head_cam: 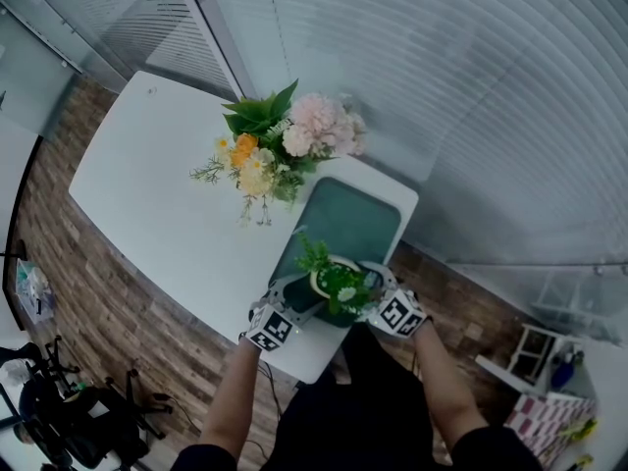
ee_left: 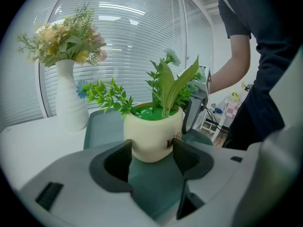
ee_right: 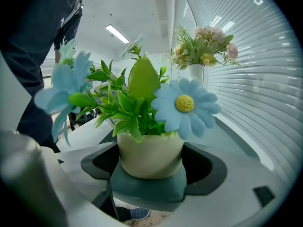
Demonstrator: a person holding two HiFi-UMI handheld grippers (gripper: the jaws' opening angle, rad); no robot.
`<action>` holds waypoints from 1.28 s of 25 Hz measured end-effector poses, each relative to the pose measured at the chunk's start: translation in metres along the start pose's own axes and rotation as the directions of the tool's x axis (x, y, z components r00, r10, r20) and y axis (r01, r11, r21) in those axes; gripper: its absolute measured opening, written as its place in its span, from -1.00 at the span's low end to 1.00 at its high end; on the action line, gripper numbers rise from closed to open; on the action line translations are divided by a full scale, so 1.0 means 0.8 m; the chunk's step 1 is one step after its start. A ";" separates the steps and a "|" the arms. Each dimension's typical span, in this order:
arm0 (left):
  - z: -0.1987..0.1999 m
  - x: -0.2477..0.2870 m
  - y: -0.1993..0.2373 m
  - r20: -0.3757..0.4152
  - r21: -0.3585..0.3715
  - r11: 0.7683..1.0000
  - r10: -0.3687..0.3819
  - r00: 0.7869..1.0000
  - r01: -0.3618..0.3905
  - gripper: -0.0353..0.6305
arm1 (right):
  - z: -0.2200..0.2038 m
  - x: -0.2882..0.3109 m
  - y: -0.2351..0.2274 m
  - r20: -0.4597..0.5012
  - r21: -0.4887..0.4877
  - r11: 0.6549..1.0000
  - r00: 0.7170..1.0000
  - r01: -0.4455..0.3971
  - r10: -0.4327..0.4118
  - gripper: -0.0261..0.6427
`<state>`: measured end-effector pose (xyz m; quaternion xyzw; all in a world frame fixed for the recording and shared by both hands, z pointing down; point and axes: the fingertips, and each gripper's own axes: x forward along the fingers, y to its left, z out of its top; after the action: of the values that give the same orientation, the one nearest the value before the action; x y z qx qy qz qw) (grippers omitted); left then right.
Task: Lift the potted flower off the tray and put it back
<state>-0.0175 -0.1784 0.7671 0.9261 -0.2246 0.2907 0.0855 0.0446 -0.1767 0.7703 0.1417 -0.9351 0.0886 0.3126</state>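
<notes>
The right gripper (ee_right: pixel 150 165) is straddling the potted flower (ee_right: pixel 150 150), its jaws pressing on both sides of the cream pot, which is sitting deep between them on the tray (ee_right: pixel 147 187). The left gripper (ee_left: pixel 151 156) is holding its jaws apart and empty, the pot just ahead of its tips. The grasp seems to be finishing; the lift is calling for a straight, level rise

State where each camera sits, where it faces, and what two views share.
Head view: above, looking down on the table; left gripper, right gripper and forearms show.
Left gripper view: behind its jaws, facing the potted flower; right forearm shows.
Right gripper view: opposite side, jaws flanking the potted flower.
Both gripper views share the vase.
</notes>
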 end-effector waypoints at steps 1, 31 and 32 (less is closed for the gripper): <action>0.001 -0.001 -0.001 0.000 0.000 1.000 0.002 1.000 -0.002 -0.08 | 0.001 0.000 0.000 0.003 0.000 1.000 1.000 0.002 -0.002 0.23; 0.080 -0.090 -0.048 0.106 0.062 0.992 0.101 0.989 -0.108 -0.08 | 0.085 -0.076 0.055 0.118 -0.100 0.994 0.992 0.054 -0.042 0.23; 0.082 -0.097 -0.051 0.110 0.072 0.991 0.103 0.989 -0.112 -0.08 | 0.090 -0.079 0.060 0.126 -0.104 0.993 0.991 0.060 -0.047 0.23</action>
<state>-0.0224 -0.1332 0.6677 0.9294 -0.2669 0.2540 0.0216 0.0370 -0.1362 0.6713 0.1550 -0.9518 0.0207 0.2638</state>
